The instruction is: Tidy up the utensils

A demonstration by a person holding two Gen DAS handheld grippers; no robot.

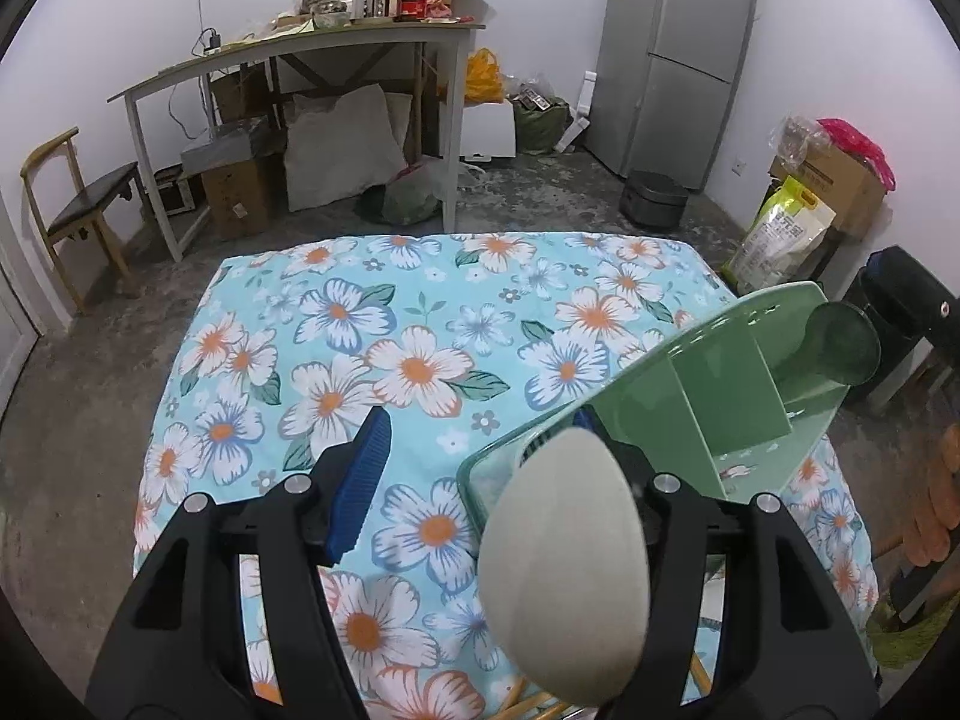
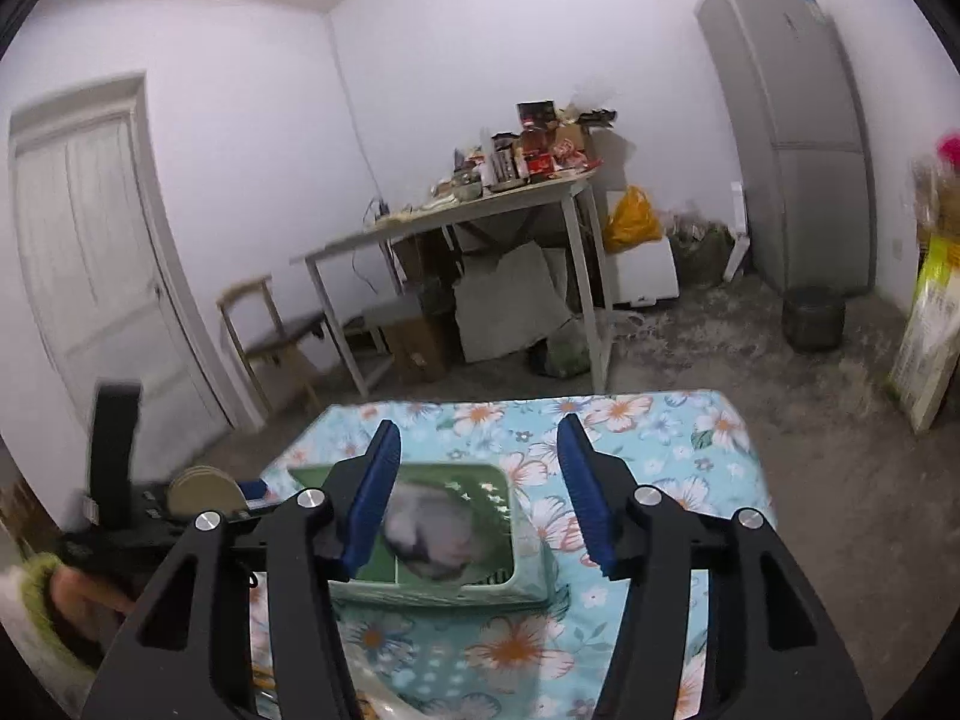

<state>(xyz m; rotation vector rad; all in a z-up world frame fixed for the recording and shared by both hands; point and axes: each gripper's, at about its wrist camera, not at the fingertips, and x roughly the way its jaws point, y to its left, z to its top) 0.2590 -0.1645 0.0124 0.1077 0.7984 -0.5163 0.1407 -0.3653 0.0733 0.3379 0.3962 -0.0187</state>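
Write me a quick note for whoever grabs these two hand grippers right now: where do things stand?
Right gripper: open and empty, aimed at the green utensil holder.
Left gripper: open, at the holder's rim. A pale oval object sits close to its camera; what it is cannot be told.
Done: a blurred grey item is in the holder, which is on the floral tablecloth.
Left: no loose utensils in view; look around for more.

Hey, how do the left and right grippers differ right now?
The left gripper aims down at the cloth; the right gripper aims flatter. A beige oval hides one left gripper finger; both right gripper fingers show. Both have black frames, blue pads, open jaws, and the tray ahead.
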